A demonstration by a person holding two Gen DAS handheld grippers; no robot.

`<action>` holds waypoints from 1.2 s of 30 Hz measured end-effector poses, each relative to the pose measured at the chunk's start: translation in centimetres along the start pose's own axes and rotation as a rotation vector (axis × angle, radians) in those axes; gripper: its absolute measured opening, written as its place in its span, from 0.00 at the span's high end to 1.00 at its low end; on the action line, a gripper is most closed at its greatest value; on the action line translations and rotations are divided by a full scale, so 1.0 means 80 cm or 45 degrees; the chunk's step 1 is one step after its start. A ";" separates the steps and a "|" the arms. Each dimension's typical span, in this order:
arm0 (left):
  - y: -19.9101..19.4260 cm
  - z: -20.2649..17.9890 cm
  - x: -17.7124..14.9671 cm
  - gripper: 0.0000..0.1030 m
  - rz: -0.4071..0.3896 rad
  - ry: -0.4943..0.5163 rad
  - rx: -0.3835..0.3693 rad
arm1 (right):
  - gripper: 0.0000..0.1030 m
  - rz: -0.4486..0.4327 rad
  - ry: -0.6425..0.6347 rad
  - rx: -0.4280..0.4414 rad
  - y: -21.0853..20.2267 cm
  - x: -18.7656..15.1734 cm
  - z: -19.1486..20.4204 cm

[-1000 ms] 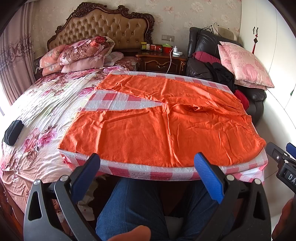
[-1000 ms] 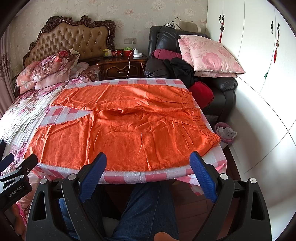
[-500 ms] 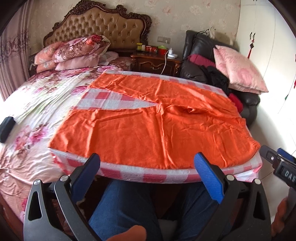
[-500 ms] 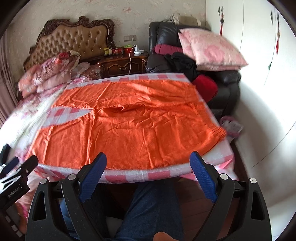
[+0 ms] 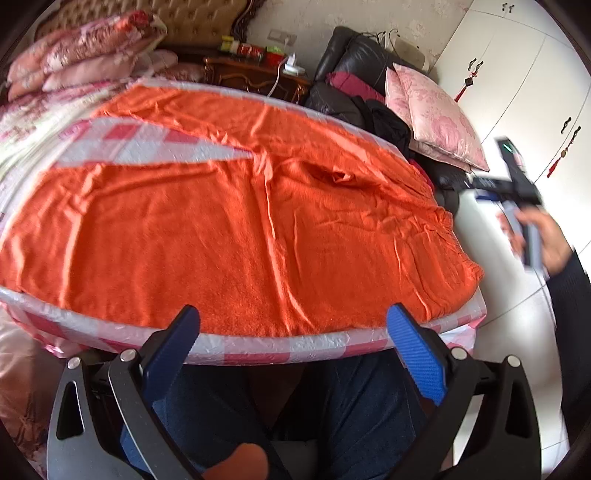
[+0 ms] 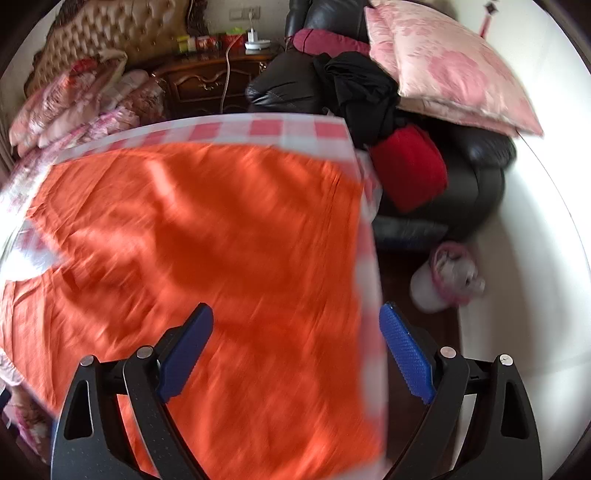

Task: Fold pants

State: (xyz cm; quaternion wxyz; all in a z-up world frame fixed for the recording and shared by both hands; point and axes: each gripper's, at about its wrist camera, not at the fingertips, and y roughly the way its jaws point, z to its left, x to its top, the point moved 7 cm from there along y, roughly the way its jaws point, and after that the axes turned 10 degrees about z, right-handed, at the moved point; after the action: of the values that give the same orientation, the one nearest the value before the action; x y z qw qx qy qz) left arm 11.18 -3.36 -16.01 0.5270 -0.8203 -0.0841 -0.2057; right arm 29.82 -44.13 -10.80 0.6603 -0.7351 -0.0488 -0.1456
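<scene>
A home bedroom: tufted headboard (image 5: 207,26), nightstand (image 6: 207,79).

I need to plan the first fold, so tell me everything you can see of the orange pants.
The orange pants lie spread flat and unfolded on a pink-and-white checked cover. The fabric looks soft and slightly napped, with wrinkles. The two legs run toward the left, and a wedge of cover shows between them. The gathered waistband sits at the right edge. Both grippers, left and right, are open, and neither grips the pants.
</scene>
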 end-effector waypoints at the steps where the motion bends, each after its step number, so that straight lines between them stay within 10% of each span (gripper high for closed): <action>1: 0.005 0.003 0.001 0.05 0.015 -0.008 -0.013 | 0.14 0.025 -0.029 -0.027 0.016 0.028 -0.007; 9: 0.008 0.074 0.008 0.23 0.106 -0.179 -0.034 | 0.21 0.166 -0.209 -0.007 0.120 0.166 0.008; 18: -0.025 0.161 0.050 0.39 0.109 -0.353 0.013 | 0.21 0.272 -0.325 0.038 0.185 0.211 0.016; 21: -0.039 0.169 0.092 0.40 0.060 -0.315 0.021 | 0.42 0.281 -0.327 0.156 0.189 0.210 0.023; 24: -0.042 0.183 0.158 0.40 0.014 -0.287 0.012 | 0.89 0.262 -0.367 0.207 0.178 0.207 0.032; 36: 0.070 0.350 0.451 0.44 0.036 -0.859 -0.379 | 0.91 -0.236 -0.424 0.271 -0.024 0.136 0.076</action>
State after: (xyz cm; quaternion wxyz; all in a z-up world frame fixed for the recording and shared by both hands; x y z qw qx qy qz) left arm 52.64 16.52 -15.39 0.3475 -0.9107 -0.2108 0.0737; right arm 40.62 -39.24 -6.44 0.7008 -0.6676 -0.2396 -0.0760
